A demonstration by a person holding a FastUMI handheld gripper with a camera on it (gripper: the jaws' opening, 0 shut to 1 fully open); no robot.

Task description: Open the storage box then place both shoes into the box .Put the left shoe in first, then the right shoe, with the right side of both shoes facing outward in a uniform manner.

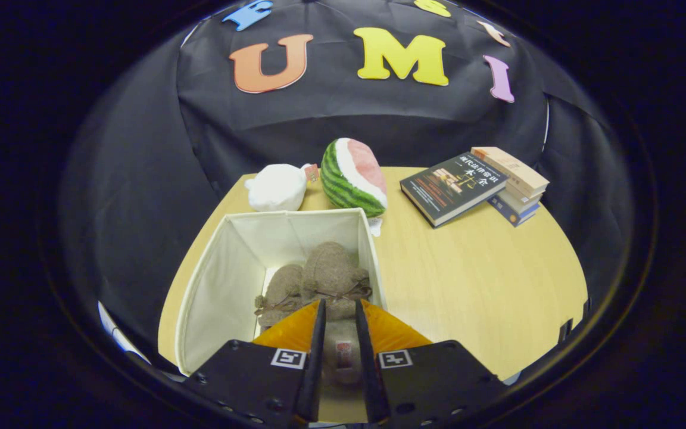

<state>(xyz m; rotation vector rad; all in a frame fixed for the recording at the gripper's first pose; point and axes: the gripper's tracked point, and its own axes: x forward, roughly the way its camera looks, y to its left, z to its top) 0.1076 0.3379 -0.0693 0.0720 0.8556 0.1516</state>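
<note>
Open cream storage box (224, 280) holds two brown shoes (319, 280) side by side

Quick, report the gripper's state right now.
Gripper: fingers narrowly apart, closed on the heel of the right shoe, which sits in the storage box beside the left shoe.

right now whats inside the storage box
Two brown shoes lie side by side in the open storage box. The gripper grips the nearer shoe's heel end; the fingers cover the box floor there.

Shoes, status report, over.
Gripper shut on right shoe, inside open storage box. Left shoe already in, alongside. Nothing blocking.
</note>
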